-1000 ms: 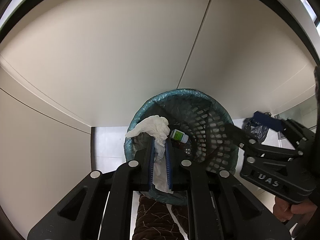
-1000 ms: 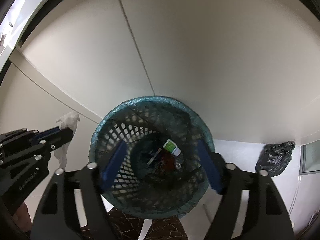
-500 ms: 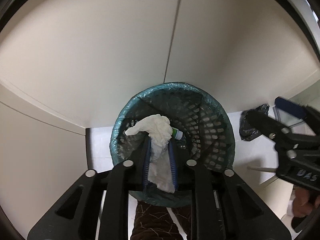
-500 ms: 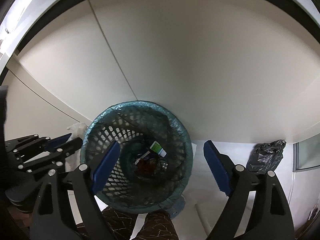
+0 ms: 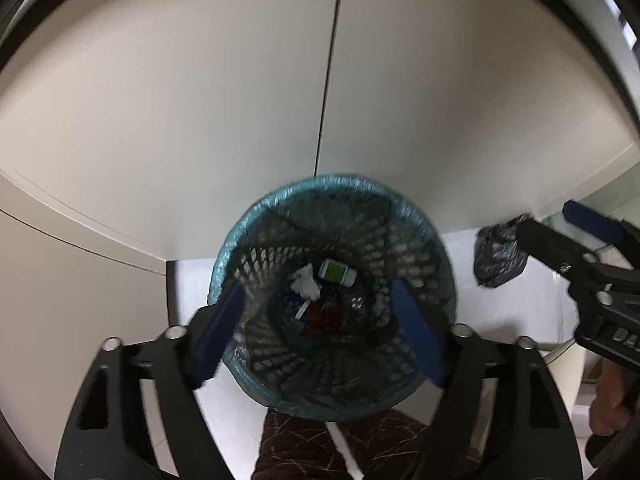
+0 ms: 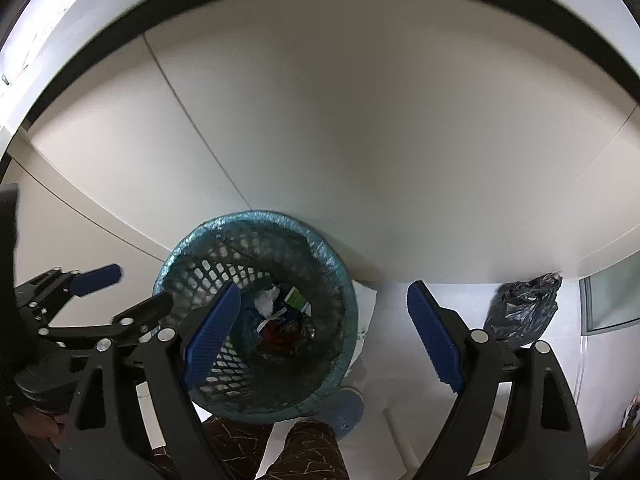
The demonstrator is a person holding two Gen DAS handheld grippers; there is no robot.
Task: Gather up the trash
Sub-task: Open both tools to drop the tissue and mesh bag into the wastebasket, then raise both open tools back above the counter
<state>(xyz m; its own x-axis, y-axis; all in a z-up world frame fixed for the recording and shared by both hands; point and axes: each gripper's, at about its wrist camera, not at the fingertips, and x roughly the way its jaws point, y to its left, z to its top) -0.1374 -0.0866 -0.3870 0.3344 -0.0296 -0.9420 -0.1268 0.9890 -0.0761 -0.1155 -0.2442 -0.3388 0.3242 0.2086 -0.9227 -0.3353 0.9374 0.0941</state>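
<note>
Left wrist view: left gripper (image 5: 316, 336) spread wide above wastebasket (image 5: 436, 272), crumpled tissue (image 5: 306, 282) lying between fingers, inside. Right gripper (image 6: 324, 336) likewise wide, holding nothing.

Both the left gripper (image 5: 316, 334) and right gripper (image 6: 324, 334) are black frames with blue ribbed pads (image 6: 434, 336), silver screws; brown patterned trousers (image 6: 308, 452).

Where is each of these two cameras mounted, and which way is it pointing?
Left wrist: sits on the left gripper, looking down into the bin; its own open fingers, the right gripper and the person's legs show.
Right wrist: sits on the right gripper, looking down at the floor beside the bin; its open fingers, the left gripper and legs show.
Shared: the bin, the tissue inside, the black bag, the wall.
</note>
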